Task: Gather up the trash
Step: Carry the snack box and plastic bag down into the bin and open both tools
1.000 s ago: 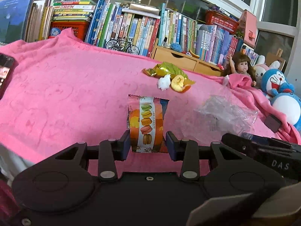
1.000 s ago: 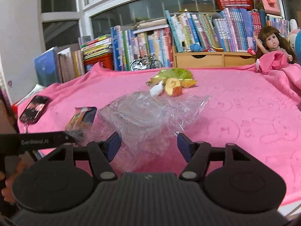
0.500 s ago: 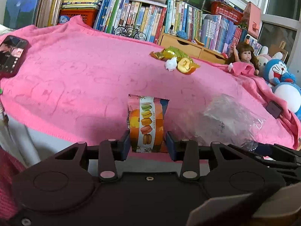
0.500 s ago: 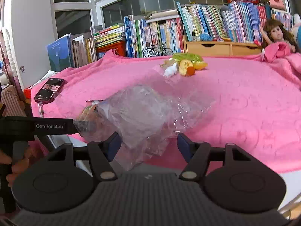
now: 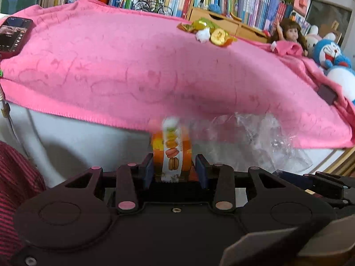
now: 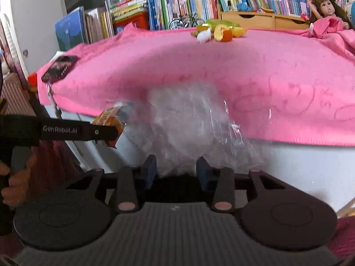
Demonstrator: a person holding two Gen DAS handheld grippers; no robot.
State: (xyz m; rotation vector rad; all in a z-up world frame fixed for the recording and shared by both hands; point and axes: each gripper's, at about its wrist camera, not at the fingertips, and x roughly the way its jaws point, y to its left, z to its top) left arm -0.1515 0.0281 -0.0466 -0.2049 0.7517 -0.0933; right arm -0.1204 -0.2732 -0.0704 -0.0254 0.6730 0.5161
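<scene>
My left gripper is shut on an orange macaron snack wrapper, held upright in front of the table's edge. The right wrist view shows the same wrapper at the tip of the left gripper's finger. My right gripper has a crumpled clear plastic bag between its pads, and its jaws are closing on it. The bag hangs just right of the wrapper. More trash lies far back on the pink cloth: shiny wrappers, a white wad and a piece of fruit.
The pink cloth covers the table and overhangs its white front. A phone lies at the left edge. A doll, plush toys, a wooden drawer box and rows of books line the back. A person's hand grips the left tool.
Both grippers have drawn back and sunk below the table's front edge, carrying the wrapper and the bag. The right jaws have narrowed on the bag.
</scene>
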